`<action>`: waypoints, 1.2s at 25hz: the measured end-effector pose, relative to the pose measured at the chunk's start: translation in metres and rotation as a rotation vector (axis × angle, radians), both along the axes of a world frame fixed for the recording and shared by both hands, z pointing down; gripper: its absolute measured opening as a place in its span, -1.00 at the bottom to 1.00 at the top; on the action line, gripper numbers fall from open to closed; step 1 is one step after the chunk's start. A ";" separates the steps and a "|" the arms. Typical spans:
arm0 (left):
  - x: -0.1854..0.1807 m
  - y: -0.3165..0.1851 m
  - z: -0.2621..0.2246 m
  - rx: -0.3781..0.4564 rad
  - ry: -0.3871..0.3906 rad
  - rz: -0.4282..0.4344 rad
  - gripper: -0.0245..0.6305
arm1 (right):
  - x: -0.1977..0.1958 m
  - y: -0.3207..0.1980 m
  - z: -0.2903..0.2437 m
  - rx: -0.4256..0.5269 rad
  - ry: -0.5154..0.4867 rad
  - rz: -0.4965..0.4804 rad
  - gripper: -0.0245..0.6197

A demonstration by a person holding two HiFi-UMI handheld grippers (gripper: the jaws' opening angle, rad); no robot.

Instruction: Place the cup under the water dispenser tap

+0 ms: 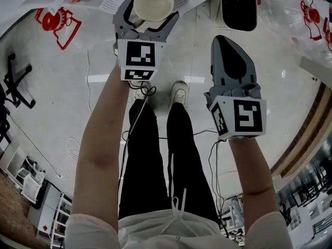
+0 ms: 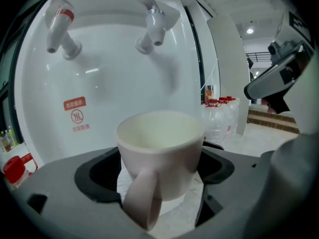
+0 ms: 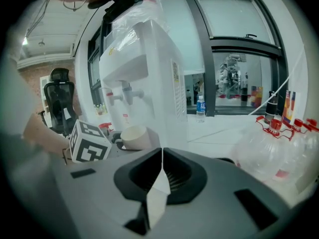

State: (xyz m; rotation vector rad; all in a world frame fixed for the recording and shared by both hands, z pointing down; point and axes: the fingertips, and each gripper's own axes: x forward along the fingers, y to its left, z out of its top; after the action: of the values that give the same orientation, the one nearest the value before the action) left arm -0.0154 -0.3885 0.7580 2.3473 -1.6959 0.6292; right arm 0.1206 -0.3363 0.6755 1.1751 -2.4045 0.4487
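Note:
A cream cup (image 2: 162, 151) with its handle toward the camera sits between the jaws of my left gripper (image 2: 160, 169), which is shut on it. The cup (image 1: 153, 5) is held up at the front of the white water dispenser (image 2: 114, 68), below and in front of its two taps: a red-tipped tap (image 2: 61, 31) at left and a blue-tipped tap (image 2: 152, 30) at right. The right gripper view shows the cup (image 3: 133, 137) beside the dispenser (image 3: 144, 83). My right gripper (image 3: 162, 156) is shut with nothing in it, and hangs to the right (image 1: 232, 61).
Large clear water bottles (image 3: 279, 148) with red caps lie at the right. An office chair (image 3: 59, 101) stands at the left of the dispenser. The person's legs and shoes (image 1: 179, 93) are on the glossy white floor below, with cables trailing around.

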 end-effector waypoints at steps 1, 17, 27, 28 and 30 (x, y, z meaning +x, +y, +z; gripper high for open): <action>0.001 0.000 0.000 -0.004 0.001 0.003 0.43 | -0.001 0.001 0.000 -0.001 0.002 -0.002 -0.83; -0.006 0.049 -0.070 0.029 0.073 -0.083 0.56 | 0.000 0.030 -0.038 0.025 -0.021 0.008 -0.83; -0.032 0.118 -0.153 -0.011 0.202 -0.219 -0.78 | -0.017 0.066 -0.106 0.043 -0.044 0.026 -0.83; -0.032 0.124 -0.163 -0.021 0.224 -0.218 -0.84 | -0.019 0.071 -0.117 0.047 -0.044 0.025 -0.83; -0.030 0.137 -0.189 -0.031 0.269 -0.198 -0.86 | -0.025 0.081 -0.141 0.058 -0.047 0.017 -0.83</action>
State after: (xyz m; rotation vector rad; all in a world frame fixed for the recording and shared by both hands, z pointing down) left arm -0.0450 -0.2516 0.5691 2.0967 -1.7489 0.2885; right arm 0.0951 -0.2549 0.5345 1.2238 -2.4645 0.4184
